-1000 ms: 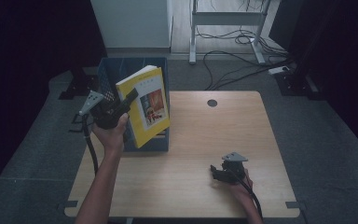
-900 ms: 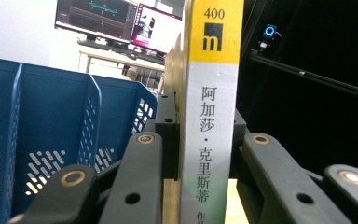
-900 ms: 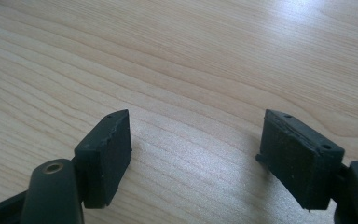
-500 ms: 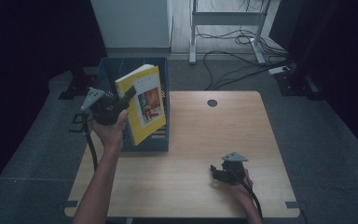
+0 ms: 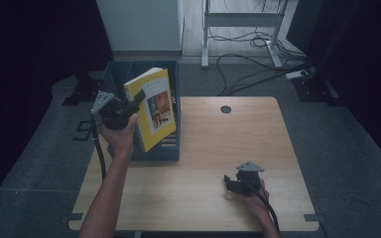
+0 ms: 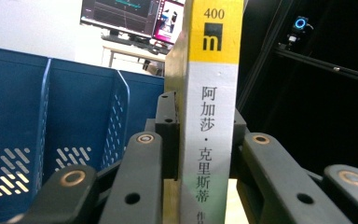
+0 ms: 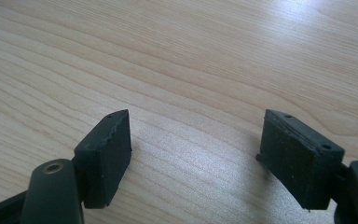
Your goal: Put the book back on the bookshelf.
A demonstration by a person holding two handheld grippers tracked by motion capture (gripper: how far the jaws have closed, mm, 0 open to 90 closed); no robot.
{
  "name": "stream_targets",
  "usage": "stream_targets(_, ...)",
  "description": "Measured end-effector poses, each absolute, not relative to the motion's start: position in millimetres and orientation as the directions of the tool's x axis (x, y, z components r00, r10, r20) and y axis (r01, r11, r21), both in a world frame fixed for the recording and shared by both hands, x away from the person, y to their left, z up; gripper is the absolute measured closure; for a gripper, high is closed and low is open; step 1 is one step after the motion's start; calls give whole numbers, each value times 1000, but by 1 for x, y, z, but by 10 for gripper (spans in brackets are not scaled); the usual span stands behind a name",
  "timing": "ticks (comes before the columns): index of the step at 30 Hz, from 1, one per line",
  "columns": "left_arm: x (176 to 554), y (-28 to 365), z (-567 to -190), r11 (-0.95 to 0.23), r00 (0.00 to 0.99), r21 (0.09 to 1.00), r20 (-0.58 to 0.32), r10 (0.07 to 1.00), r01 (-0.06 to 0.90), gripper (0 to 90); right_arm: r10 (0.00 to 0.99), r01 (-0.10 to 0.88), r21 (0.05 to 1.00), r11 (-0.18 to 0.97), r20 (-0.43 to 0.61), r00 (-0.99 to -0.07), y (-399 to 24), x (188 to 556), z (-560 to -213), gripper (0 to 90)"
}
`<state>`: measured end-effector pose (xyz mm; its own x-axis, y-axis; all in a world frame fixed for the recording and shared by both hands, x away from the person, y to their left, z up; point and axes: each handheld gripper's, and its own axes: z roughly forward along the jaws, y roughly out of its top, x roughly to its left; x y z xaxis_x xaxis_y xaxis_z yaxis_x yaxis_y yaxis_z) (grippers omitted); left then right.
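Clamped by its spine in the left gripper (image 5: 129, 106), the book (image 5: 154, 111) hangs tilted over the blue rack (image 5: 171, 148) at centre-left and could catch a divider or twist loose, while the right gripper (image 7: 196, 154) rests open on the table (image 5: 258, 148).

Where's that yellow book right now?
In the high view the yellow book is at the table's left side, clamped by its spine in the left gripper and held above the blue file rack.
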<state>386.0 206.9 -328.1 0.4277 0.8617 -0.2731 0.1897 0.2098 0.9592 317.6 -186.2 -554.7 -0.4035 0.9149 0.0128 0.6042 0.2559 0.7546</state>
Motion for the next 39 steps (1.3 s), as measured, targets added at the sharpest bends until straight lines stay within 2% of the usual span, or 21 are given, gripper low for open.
stream_targets(39, 427, 181, -353, 167, 340, 964, -231, 912, 209, 757, 917, 605, 755, 252, 14, -400, -186, 317, -555, 239)
